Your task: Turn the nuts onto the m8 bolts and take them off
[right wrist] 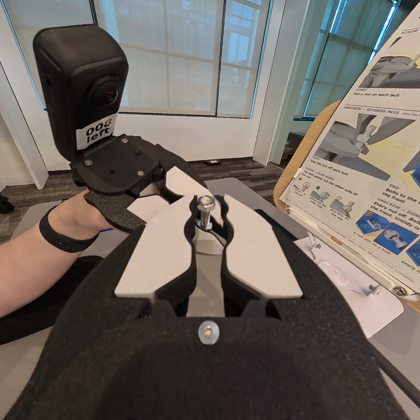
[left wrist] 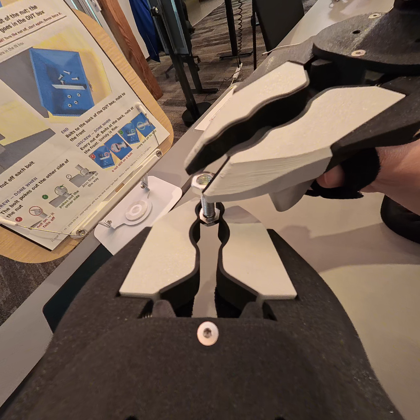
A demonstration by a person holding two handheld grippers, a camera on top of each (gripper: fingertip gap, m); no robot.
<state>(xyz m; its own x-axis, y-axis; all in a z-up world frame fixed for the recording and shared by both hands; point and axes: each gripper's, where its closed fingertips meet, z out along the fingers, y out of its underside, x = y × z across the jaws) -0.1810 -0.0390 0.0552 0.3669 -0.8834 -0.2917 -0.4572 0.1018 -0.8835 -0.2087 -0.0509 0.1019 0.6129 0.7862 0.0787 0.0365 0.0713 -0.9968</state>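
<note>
Left wrist view, grey table, carpeted office floor

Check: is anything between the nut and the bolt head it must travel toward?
Nothing visible. Bare thread runs from the nut in the right gripper down to the bolt head in the left gripper.

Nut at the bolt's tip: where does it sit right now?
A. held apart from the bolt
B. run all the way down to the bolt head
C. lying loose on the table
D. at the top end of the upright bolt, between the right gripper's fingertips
D: the nut sits atop the upright bolt, the right gripper at it, the left gripper holding the head.
</note>
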